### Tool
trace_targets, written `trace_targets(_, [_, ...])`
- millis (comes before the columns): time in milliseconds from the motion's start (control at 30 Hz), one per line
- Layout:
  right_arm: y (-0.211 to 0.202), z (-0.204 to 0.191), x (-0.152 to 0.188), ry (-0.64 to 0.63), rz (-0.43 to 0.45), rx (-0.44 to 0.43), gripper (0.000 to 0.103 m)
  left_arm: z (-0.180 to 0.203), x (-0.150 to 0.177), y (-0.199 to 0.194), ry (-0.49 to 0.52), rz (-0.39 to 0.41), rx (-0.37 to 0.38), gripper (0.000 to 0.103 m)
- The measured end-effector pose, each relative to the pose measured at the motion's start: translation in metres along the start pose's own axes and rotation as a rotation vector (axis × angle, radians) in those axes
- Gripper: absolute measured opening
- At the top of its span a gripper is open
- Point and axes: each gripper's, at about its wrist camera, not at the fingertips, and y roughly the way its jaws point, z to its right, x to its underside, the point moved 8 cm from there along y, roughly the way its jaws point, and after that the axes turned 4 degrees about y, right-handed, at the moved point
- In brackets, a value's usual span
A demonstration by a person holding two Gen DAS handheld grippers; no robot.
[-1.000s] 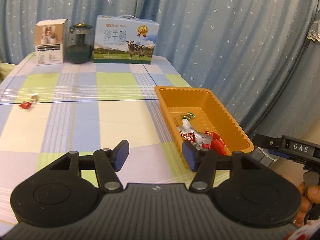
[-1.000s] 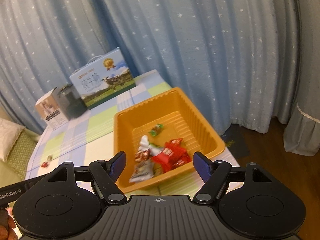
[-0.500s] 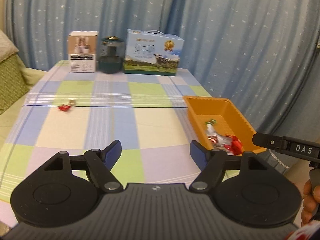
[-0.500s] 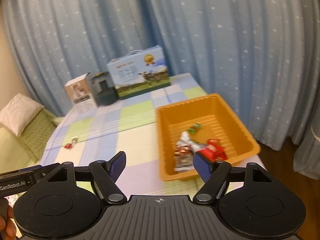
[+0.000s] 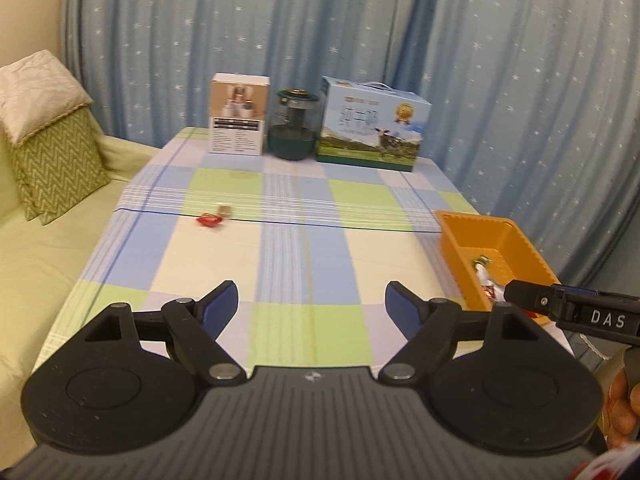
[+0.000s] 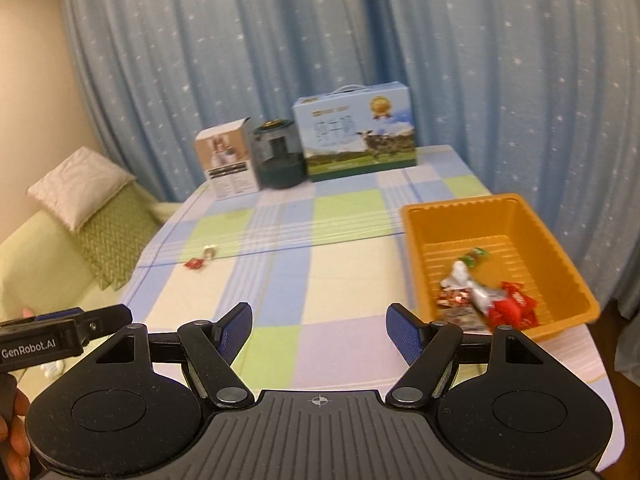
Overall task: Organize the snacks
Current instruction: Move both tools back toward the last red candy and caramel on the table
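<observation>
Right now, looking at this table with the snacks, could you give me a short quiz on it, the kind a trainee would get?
1. True or false: the orange tray holds several wrapped snacks.
2. Which stands between the white box and the milk carton? A) a dark green jar B) a red cup C) a bowl
3. Fill in: two loose snacks, a red candy among them, lie on the ______ tablecloth.

Key: 1 true; 2 A; 3 checked.

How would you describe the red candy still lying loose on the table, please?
On the checked tablecloth, look left of centre, along the thin blue line. The red candy lies there, far from the orange tray. A paler sweet sits just beside it; this one is bright red.
</observation>
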Motion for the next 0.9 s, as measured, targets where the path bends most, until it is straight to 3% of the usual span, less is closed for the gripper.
trace_targets(567, [0.034, -0.066, 0.005, -0.111, -0.037, -0.071, 0.074, -0.065, -0.005, -0.013, -0.057, 0.03, -0.076, 0.083])
trace_targets(900, [0.08, -0.083, 0.003, -0.132, -0.049, -0.109, 0.074, -0.096, -0.01, 0.01, -0.053, 0.018, -0.115, 0.084])
